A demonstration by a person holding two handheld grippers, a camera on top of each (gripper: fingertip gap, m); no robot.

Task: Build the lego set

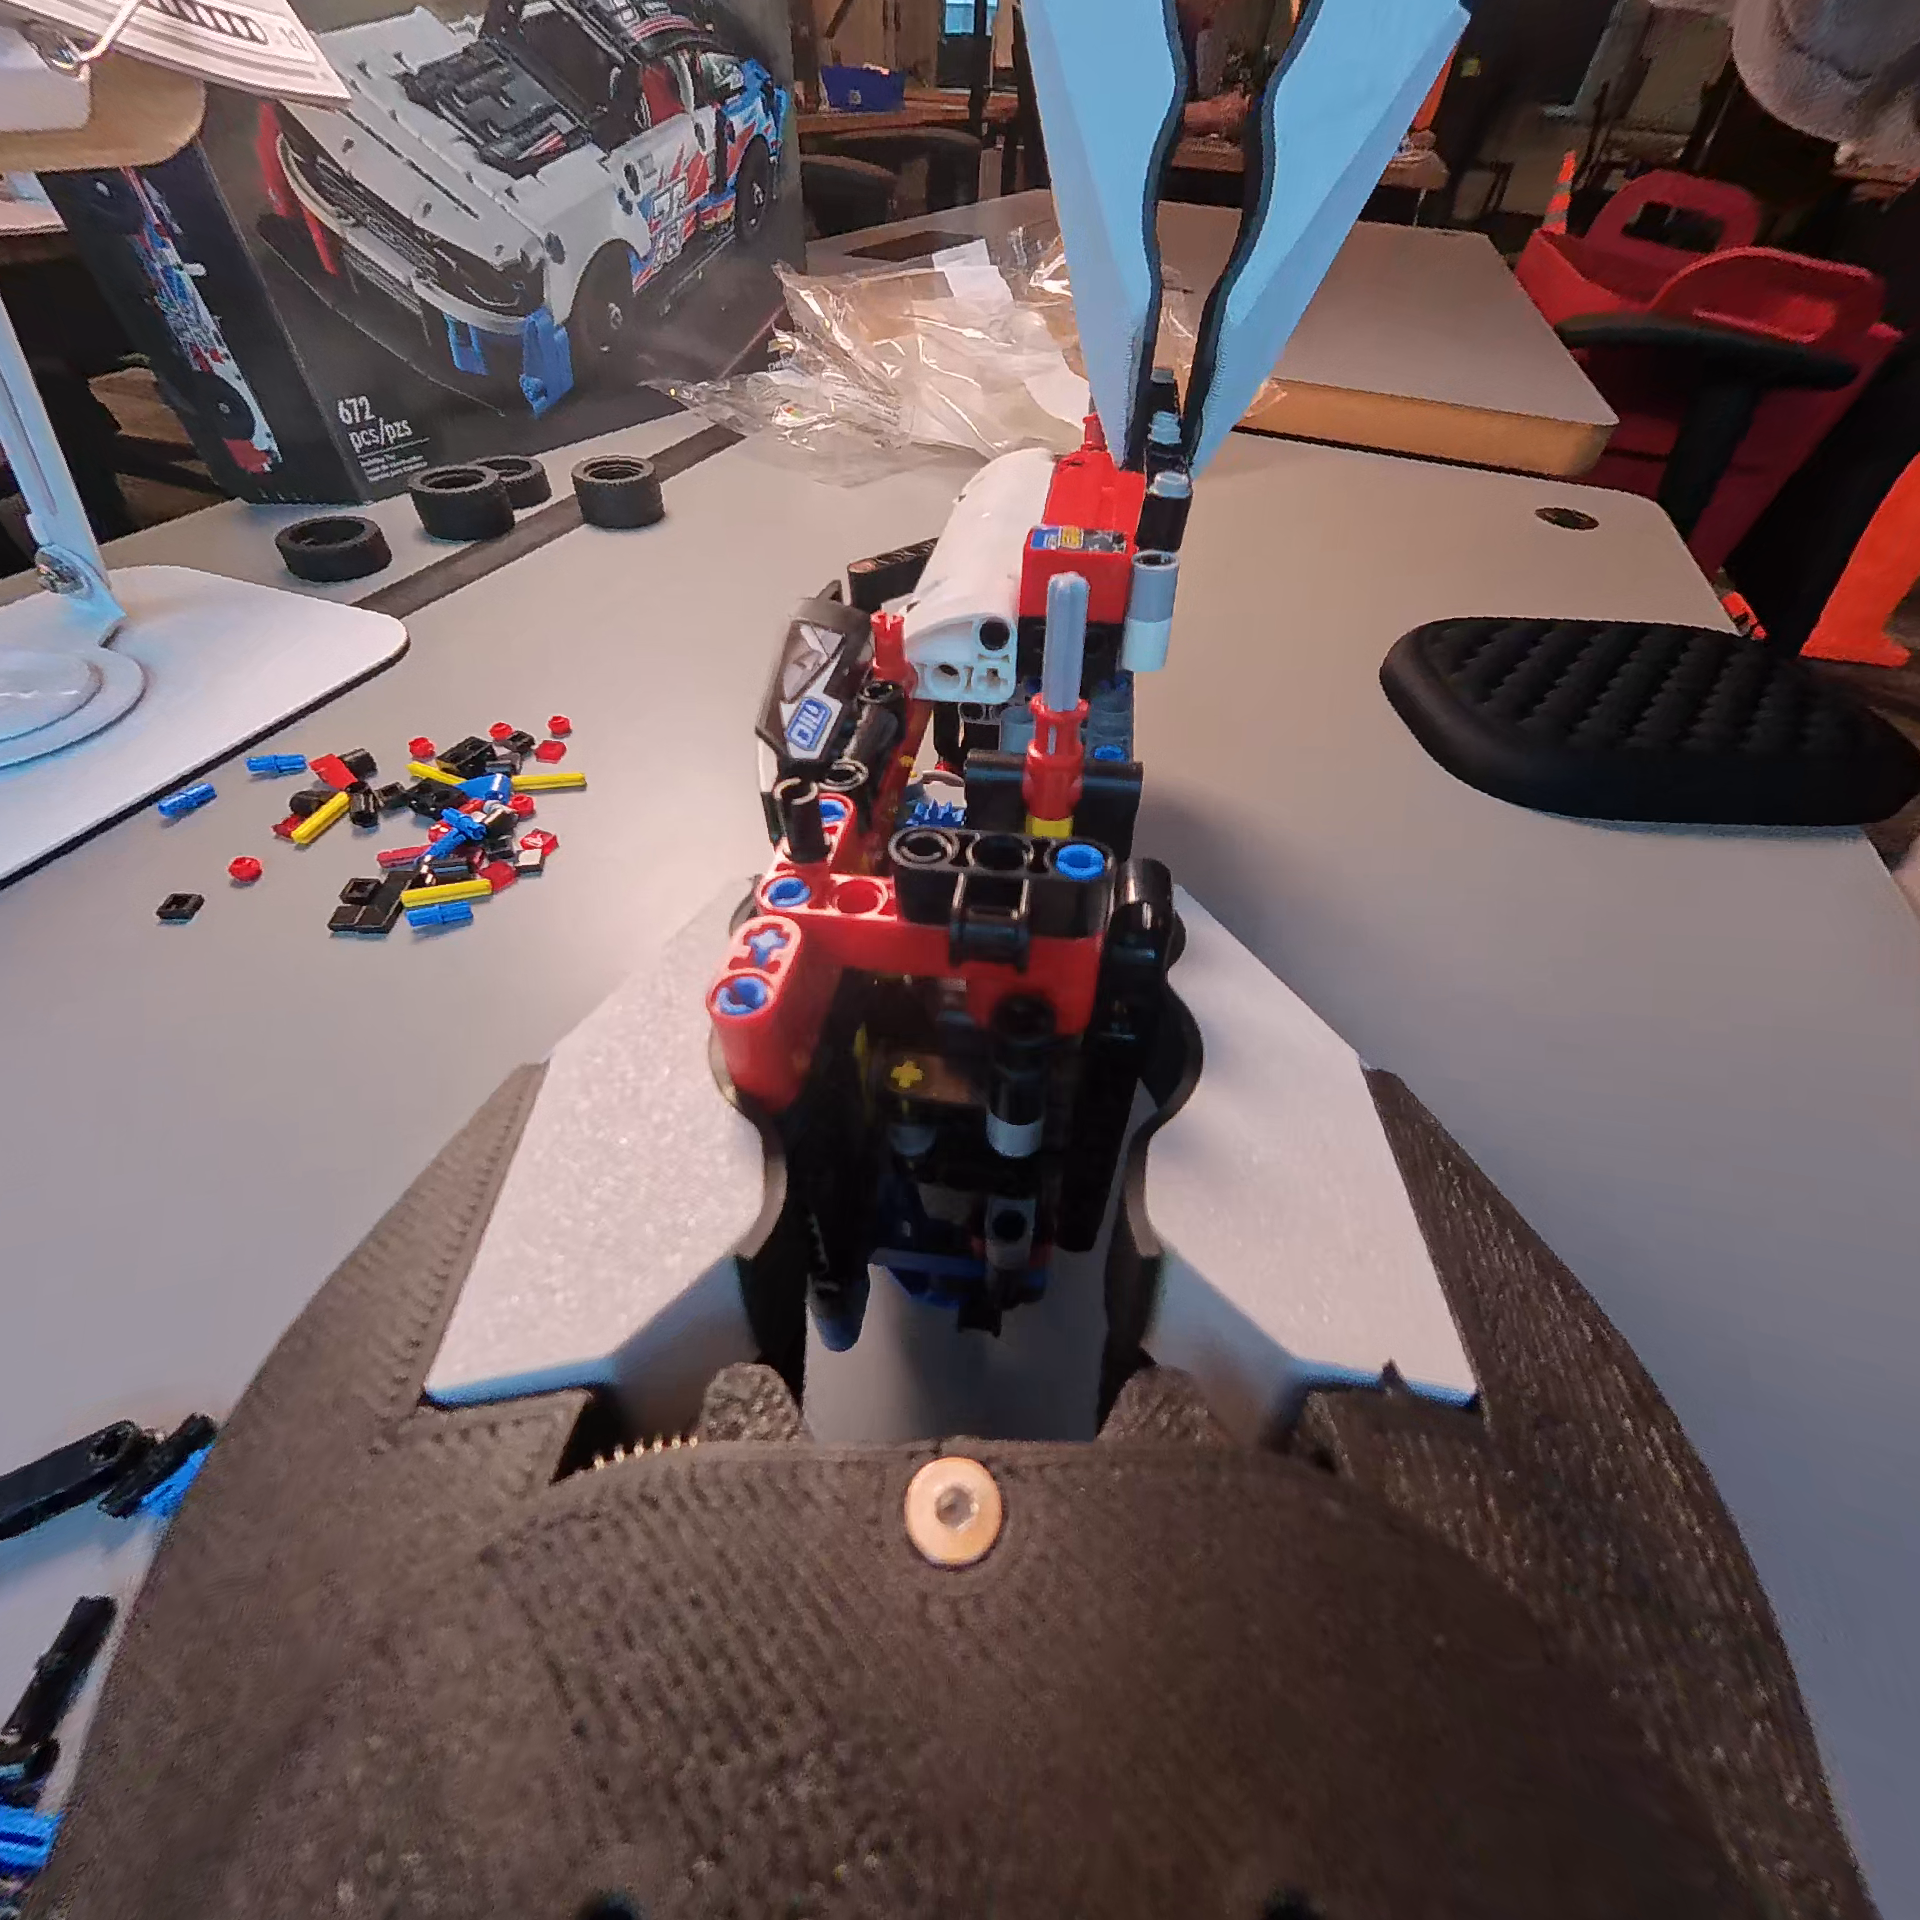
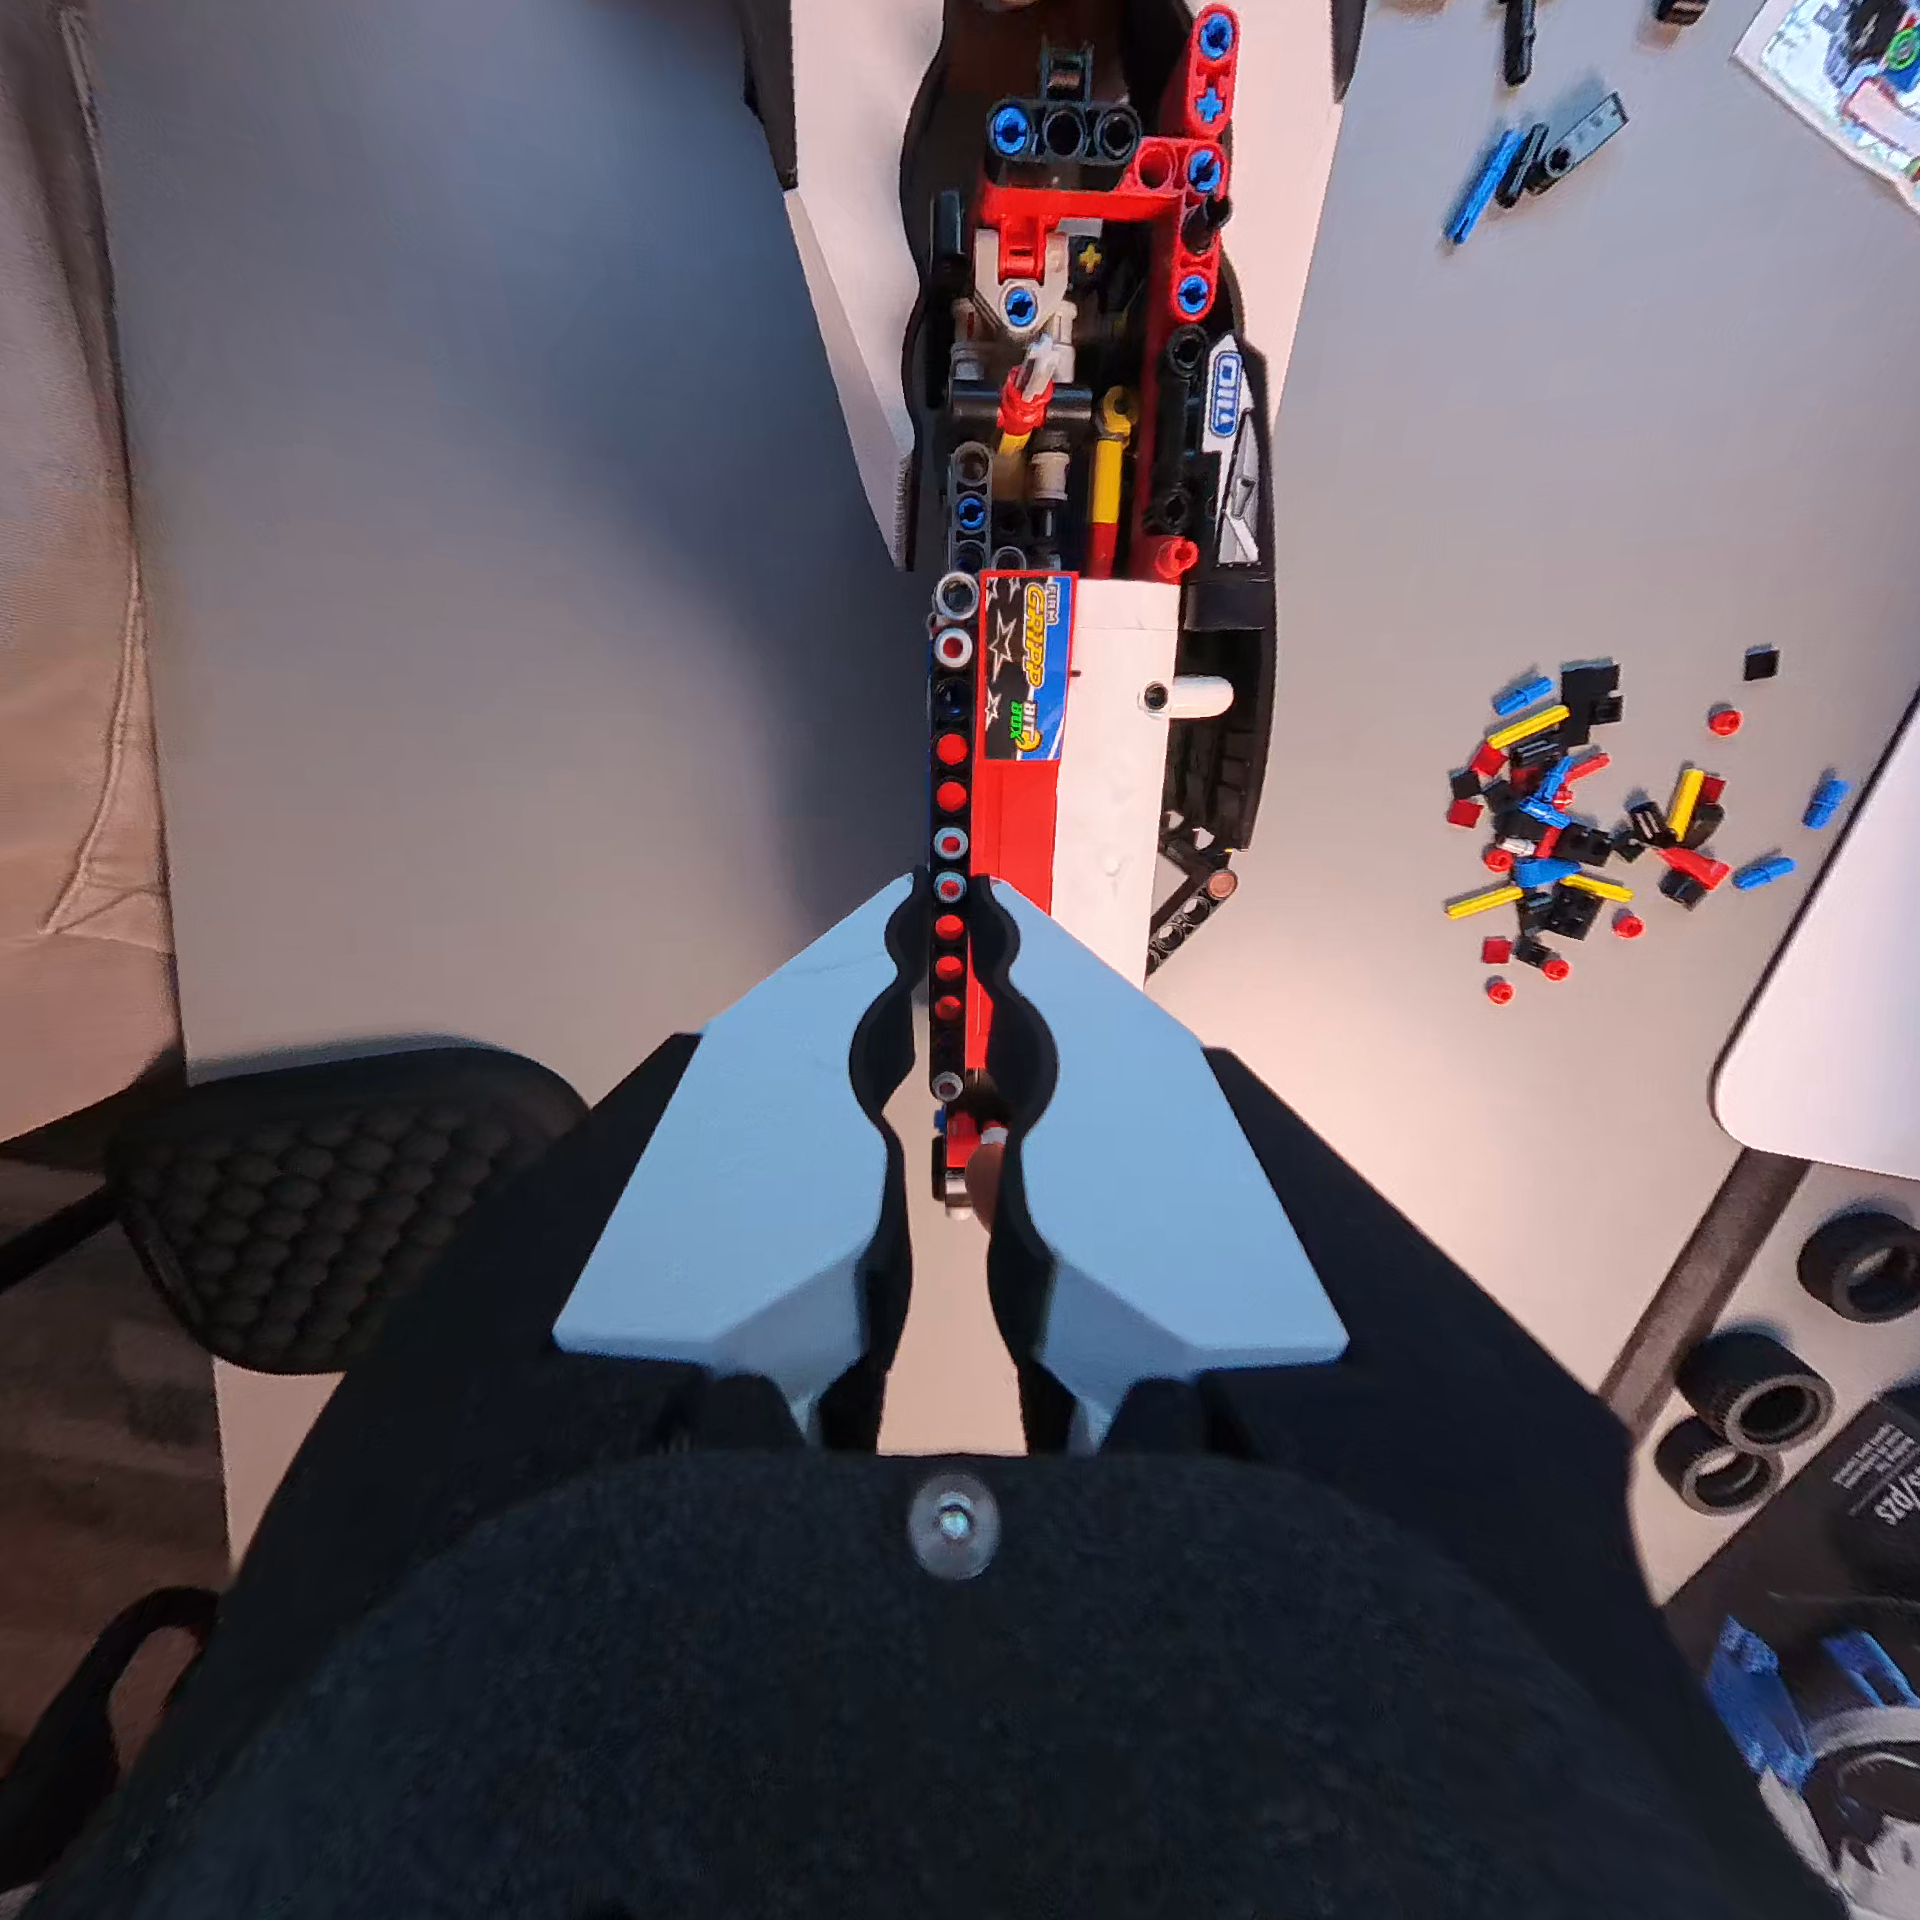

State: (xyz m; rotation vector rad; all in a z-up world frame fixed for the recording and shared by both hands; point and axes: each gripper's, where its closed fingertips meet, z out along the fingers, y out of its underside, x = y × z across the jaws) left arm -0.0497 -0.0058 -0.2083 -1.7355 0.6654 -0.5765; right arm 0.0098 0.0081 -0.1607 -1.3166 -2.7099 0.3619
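Both grippers [image 1: 951, 1049] [image 2: 951, 997] around lego car [image 1: 997, 790]

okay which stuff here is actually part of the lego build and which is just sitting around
Part of the build: car assembly, loose pieces, four tyres, set box.

Lying about: plastic bags, black chair seat, white stand base.

A pale grey tabletop [image 1: 1351, 831] carries a scatter of small red, blue, yellow and black plastic pieces [image 1: 416, 821] at left of the left wrist view, four black rubber tyres [image 1: 462, 501] beside a printed cardboard box [image 1: 416, 260] at upper left, and crumpled clear plastic bags [image 1: 914, 353] at upper centre.
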